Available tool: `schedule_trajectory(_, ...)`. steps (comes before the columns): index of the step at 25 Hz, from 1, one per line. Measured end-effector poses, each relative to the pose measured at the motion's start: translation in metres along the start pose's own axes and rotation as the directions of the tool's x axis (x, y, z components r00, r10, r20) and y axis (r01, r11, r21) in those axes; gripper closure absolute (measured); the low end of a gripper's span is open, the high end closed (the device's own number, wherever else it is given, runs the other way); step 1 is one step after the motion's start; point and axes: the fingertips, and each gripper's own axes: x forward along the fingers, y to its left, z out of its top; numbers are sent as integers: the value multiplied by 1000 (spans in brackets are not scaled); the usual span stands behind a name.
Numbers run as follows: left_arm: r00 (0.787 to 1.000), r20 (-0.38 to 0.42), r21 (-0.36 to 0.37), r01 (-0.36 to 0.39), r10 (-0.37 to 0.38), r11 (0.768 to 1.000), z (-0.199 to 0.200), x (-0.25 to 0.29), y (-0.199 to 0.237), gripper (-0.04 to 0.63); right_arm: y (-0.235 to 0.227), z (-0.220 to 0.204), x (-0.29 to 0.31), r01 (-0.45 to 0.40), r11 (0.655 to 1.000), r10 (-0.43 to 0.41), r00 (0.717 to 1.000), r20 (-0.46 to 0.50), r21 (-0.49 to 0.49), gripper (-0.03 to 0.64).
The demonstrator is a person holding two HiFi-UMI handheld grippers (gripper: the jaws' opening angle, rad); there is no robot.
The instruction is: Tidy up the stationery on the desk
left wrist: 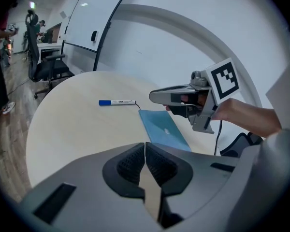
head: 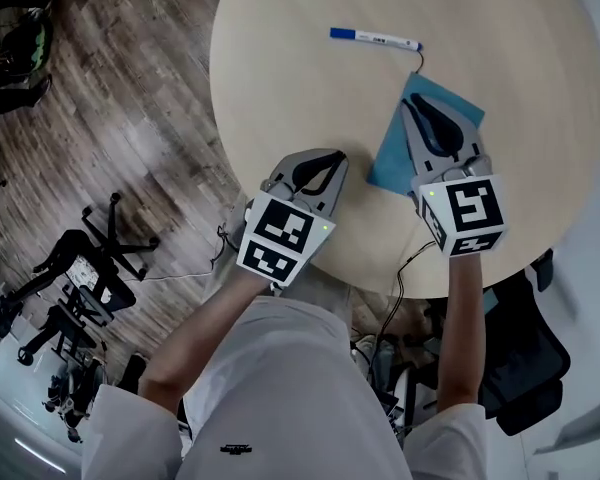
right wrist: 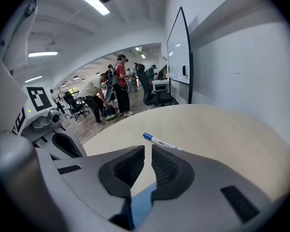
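Marker pen and blue notebook on the round tabletop; both grippers empty.
The pen lies just beyond the notebook's far corner. The notebook is near the near edge, under the right gripper, jaws together. The left gripper is over the near edge, jaws together.

blue notebook, white pen with blue cap, beige table.

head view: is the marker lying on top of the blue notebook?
No, the marker lies on the bare table, beyond the blue notebook.
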Motion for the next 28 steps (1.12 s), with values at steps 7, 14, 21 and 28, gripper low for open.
schedule_trajectory(7,1000,1,15,0,0,1000,13,1,14,571,-17,14,30,-48,991,41,997,-62,-123,466)
schedule_trajectory(14,1000,-7,4,-7,7,1000,13,4,26,571,-27,12,60,-94,963,67,991,-113,-251,467)
schedule_trajectory(21,1000,-28,-10,-1,0,1000,15,10,34,571,-46,9,86,-141,918,76,980,-184,-371,466)
schedule_trajectory(28,999,-35,-37,-12,11,999,12,15,38,571,-55,-12,105,-208,860,86,960,-268,-467,468)
